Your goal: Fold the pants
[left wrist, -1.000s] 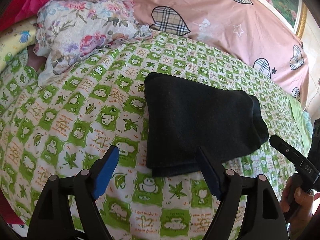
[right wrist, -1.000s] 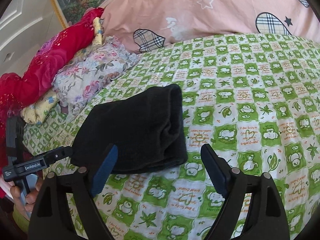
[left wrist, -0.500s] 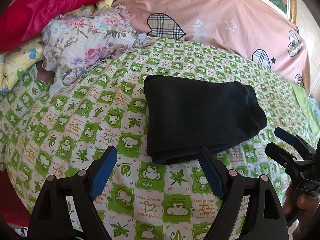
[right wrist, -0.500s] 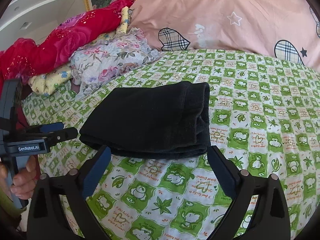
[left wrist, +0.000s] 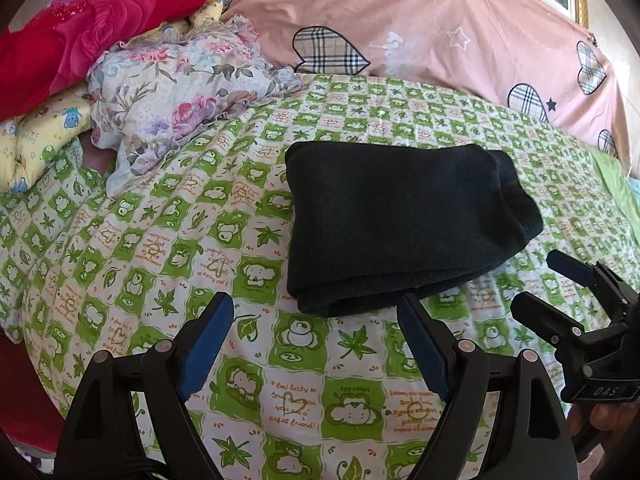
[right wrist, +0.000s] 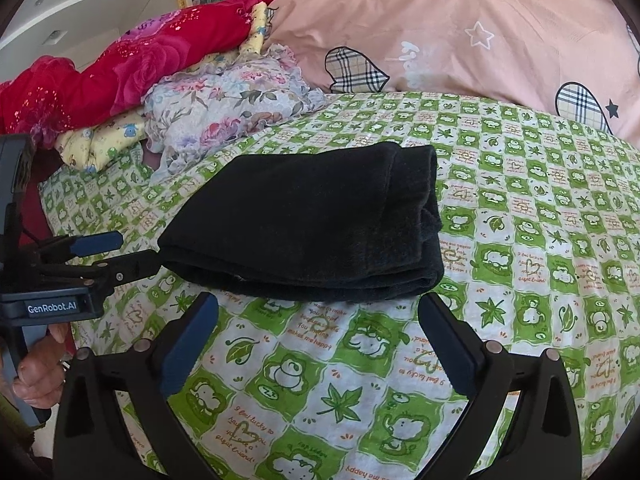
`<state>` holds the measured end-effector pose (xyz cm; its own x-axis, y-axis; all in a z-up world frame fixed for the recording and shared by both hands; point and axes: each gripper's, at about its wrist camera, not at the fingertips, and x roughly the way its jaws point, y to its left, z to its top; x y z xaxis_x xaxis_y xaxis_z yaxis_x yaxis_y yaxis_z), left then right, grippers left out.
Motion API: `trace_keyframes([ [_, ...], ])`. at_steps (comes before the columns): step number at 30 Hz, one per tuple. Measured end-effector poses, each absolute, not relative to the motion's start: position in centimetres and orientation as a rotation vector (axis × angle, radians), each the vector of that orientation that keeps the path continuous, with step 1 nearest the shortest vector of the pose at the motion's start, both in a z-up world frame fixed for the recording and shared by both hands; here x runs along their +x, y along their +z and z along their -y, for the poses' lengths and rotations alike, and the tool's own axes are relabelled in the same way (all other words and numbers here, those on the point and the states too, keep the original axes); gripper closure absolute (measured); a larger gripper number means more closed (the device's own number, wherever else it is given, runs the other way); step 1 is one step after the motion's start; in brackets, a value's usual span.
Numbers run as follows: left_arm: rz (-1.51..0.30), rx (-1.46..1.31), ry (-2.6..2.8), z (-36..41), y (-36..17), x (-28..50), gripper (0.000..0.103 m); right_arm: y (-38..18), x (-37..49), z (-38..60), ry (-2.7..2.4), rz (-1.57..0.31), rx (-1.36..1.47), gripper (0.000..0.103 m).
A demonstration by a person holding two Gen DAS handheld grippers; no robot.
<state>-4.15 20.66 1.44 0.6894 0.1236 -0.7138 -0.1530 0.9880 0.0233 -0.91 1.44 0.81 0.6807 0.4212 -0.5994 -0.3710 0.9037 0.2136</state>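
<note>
The black pants lie folded into a thick rectangle on the green-and-white checked bedsheet; they also show in the right wrist view. My left gripper is open and empty, held just short of the bundle's near edge. My right gripper is open and empty, also just short of the near edge. The right gripper shows at the right of the left wrist view. The left gripper shows at the left of the right wrist view, its lower finger tip next to the bundle's left corner.
A floral pillow, a red blanket and a yellow cloth are piled at the back left. A pink quilt with plaid hearts lies along the back. The sheet's near edge drops off at the left.
Both grippers have drawn back from the folded pants and stayed open. The pants have not moved.
</note>
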Motion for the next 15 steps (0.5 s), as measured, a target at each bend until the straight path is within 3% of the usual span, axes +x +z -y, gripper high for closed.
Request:
trace_keyframes([
  [15, -0.822, -0.022, 0.167, -20.9, 0.0, -3.9, 0.019, -0.2, -0.6, -2.5, 0.426, -0.723, 0.004, 0.003],
])
